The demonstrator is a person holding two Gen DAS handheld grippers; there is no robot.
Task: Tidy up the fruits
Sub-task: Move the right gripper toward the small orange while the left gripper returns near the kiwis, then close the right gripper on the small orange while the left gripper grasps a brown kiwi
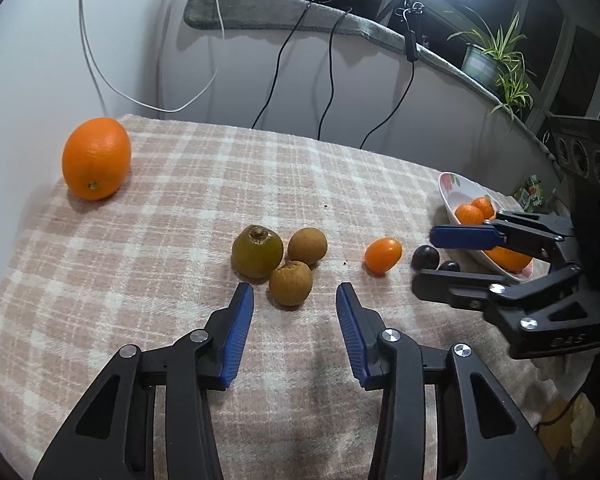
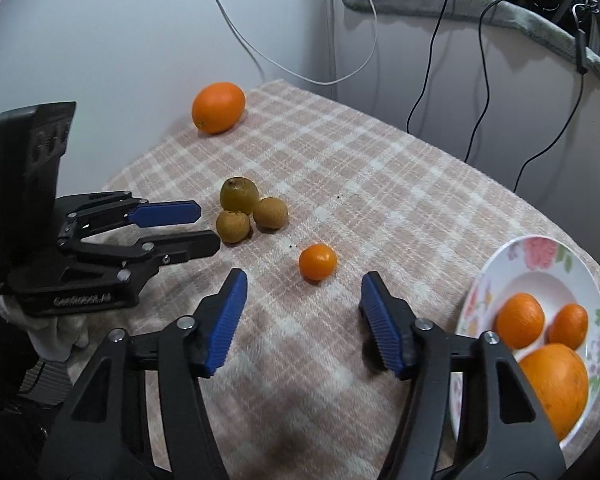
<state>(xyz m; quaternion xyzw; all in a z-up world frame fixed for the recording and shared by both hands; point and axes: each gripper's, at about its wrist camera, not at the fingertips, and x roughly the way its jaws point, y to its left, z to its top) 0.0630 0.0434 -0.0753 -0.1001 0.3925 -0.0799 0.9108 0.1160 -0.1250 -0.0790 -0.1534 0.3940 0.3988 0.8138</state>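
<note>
Left wrist view: both grippers, left gripper (image 1: 295, 294) and right gripper (image 2: 302, 282), gape empty; brown fruits (image 1: 291, 283) crowd ahead.

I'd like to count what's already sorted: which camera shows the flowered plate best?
The right wrist view: the flowered plate faces the camera, with three orange fruits on it. In the left wrist view the plate is edge-on, partly behind the right claw.

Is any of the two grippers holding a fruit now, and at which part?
Nothing is held. The left gripper and the right gripper both have open, empty jaws above the checked cloth.
</note>
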